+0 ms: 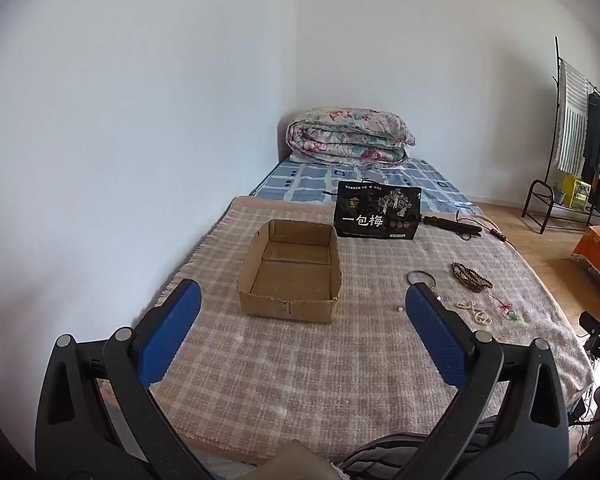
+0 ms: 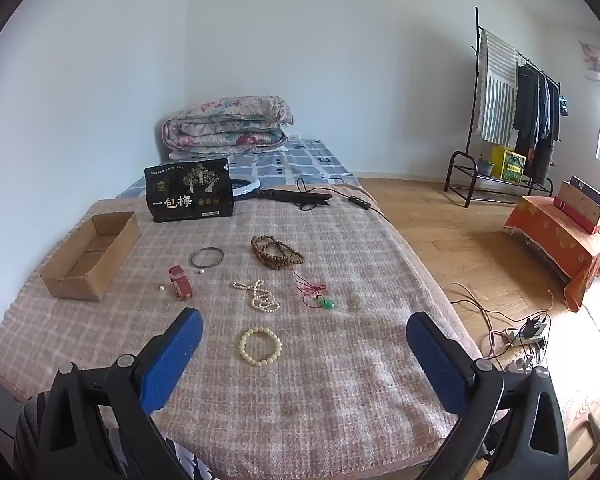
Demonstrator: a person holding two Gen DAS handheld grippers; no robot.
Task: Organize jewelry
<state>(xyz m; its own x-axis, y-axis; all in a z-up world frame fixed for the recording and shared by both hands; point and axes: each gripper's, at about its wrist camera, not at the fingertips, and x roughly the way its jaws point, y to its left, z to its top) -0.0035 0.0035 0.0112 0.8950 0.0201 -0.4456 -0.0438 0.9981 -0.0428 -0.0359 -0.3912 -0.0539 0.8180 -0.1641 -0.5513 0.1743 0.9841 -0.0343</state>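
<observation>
An open cardboard box (image 1: 290, 276) (image 2: 90, 256) sits on the checked blanket. Jewelry lies to its right: a cream bead bracelet (image 2: 260, 346), a pearl necklace (image 2: 260, 296) (image 1: 475, 312), brown wooden beads (image 2: 276, 251) (image 1: 470, 277), a dark bangle (image 2: 206, 257) (image 1: 420, 278), a red strap (image 2: 181, 282), a red cord with green pendant (image 2: 320, 296) and loose pearls (image 2: 162, 288). My left gripper (image 1: 302, 304) is open and empty, hovering before the box. My right gripper (image 2: 304, 330) is open and empty, just above the cream bracelet.
A black snack bag (image 2: 189, 196) (image 1: 378, 211) stands behind the jewelry, with a black tool and cable (image 2: 296, 197) beside it. A folded floral quilt (image 1: 348, 136) lies at the bed's far end. A clothes rack (image 2: 512, 120) and orange-draped stand (image 2: 560, 236) are on the floor at right.
</observation>
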